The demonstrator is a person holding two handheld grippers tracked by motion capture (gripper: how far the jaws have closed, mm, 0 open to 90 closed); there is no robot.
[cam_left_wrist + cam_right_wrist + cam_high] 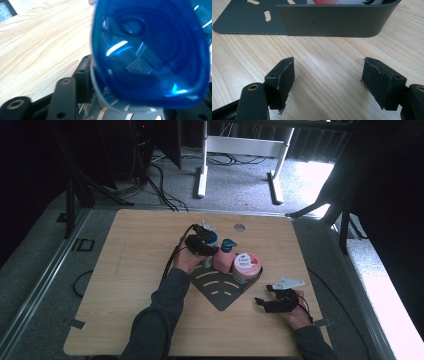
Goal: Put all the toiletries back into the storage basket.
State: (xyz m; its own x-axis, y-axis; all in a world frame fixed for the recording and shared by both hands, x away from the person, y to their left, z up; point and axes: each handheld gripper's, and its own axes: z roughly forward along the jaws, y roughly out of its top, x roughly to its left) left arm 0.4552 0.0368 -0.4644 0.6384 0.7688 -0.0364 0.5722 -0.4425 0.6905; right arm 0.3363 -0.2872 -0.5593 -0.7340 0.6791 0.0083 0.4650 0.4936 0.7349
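Note:
A dark grey slotted corner tray (220,292) lies at the table's middle. On its back part stand a pink pump bottle (224,259) with a blue top and a white Dove jar (246,265) with a pink lid. At the tray's left back, my left gripper (202,244) reaches around a blue-capped bottle (211,238). In the left gripper view the blue cap (150,55) sits between the jaws. One pad (83,75) lies right beside it; the other is hidden, so contact is unclear. My right gripper (267,302) (332,75) rests open on bare wood before the tray's wall (332,22).
A round hole (239,227) sits near the table's far edge. Bare wood stretches to the left (125,270) and along the front. Behind the table, white desk legs (202,170) and cables lie on the grey floor. Tape marks sit at the front corners.

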